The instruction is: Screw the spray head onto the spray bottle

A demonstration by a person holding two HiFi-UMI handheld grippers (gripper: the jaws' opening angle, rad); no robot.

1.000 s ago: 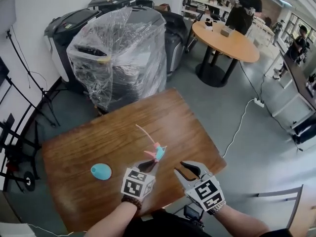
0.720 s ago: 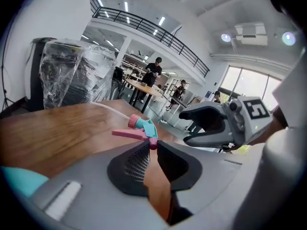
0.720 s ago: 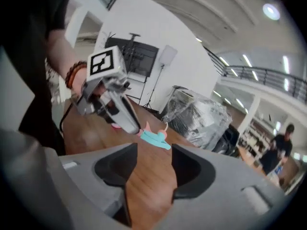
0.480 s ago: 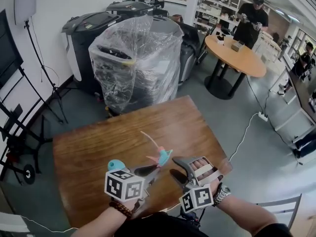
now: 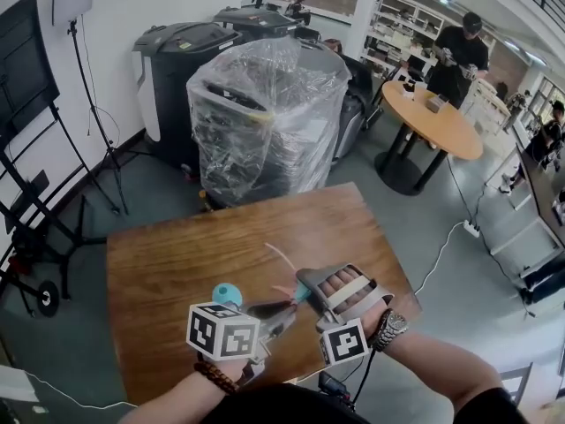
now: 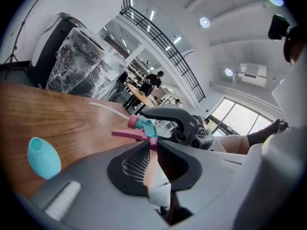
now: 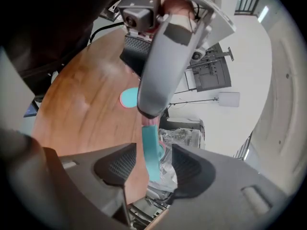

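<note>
Over the wooden table (image 5: 168,254), both grippers are on the spray head (image 6: 143,127) in mid-air. This looks like a regrip, and screwing has not started.
The left gripper (image 6: 152,145), lower centre of the head view, is clenched on the head's pink trigger end. The right gripper (image 7: 153,153), just right of it, has just been opening its jaws. They are released, with the teal body between them and the pads not pressing. The teal spray bottle (image 5: 227,293) sits on the table just upper left of the left gripper, untouched. Next, probably: the right gripper goes for the bottle and steadies it, then the dip tube goes into the neck and the head is twisted on.
</note>
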